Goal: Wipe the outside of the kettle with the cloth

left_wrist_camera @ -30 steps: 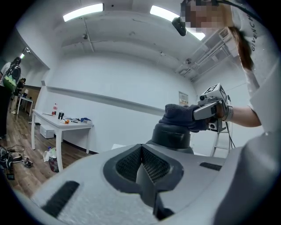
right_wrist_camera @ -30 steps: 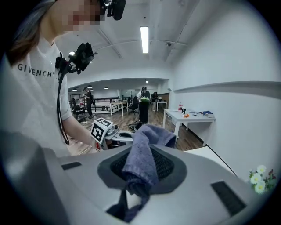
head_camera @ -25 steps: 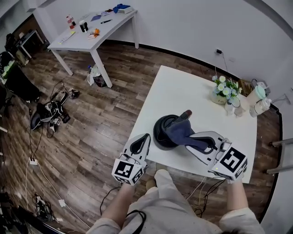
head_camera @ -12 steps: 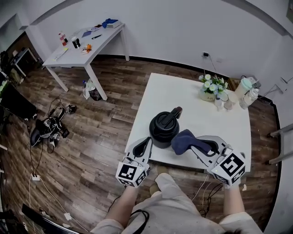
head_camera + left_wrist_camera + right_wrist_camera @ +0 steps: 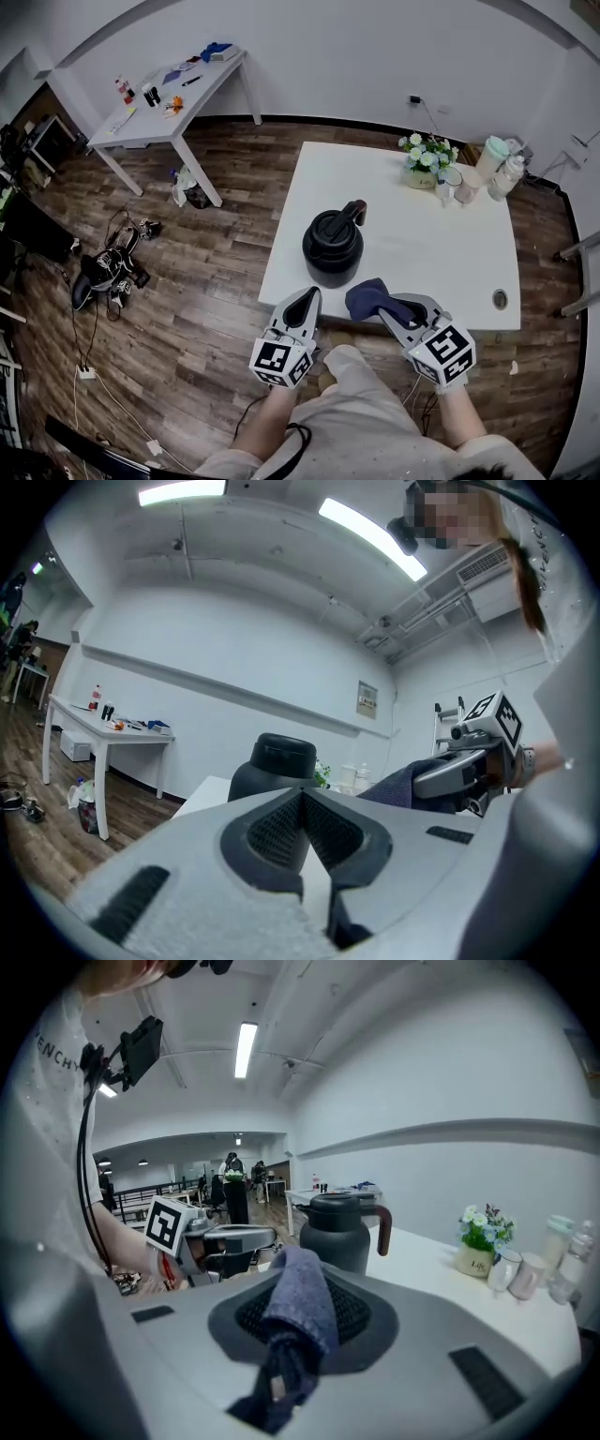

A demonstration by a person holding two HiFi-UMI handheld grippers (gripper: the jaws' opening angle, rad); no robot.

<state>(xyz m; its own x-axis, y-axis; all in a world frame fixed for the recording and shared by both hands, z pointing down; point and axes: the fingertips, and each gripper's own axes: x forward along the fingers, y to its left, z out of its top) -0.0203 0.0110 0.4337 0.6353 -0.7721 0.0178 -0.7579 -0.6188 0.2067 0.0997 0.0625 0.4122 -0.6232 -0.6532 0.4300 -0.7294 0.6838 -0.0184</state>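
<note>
A black kettle (image 5: 333,246) with a dark red handle stands upright near the front left corner of the white table (image 5: 441,253). It also shows in the left gripper view as the kettle (image 5: 272,766) and in the right gripper view as the kettle (image 5: 333,1227). My right gripper (image 5: 386,305) is shut on a dark blue cloth (image 5: 367,298), held just off the table's front edge, apart from the kettle. The cloth (image 5: 300,1312) hangs bunched between the jaws. My left gripper (image 5: 305,302) is shut and empty, below the kettle, off the table.
A small pot of flowers (image 5: 427,161), a glass (image 5: 448,186) and two bottles (image 5: 497,169) stand at the table's far right corner. A second white table (image 5: 169,94) with small items stands far left. Cables and bags (image 5: 108,267) lie on the wooden floor.
My right gripper has pulled the cloth off the kettle and back toward me, past the table's front edge. The left gripper stayed low near the edge. The head view has shifted.
</note>
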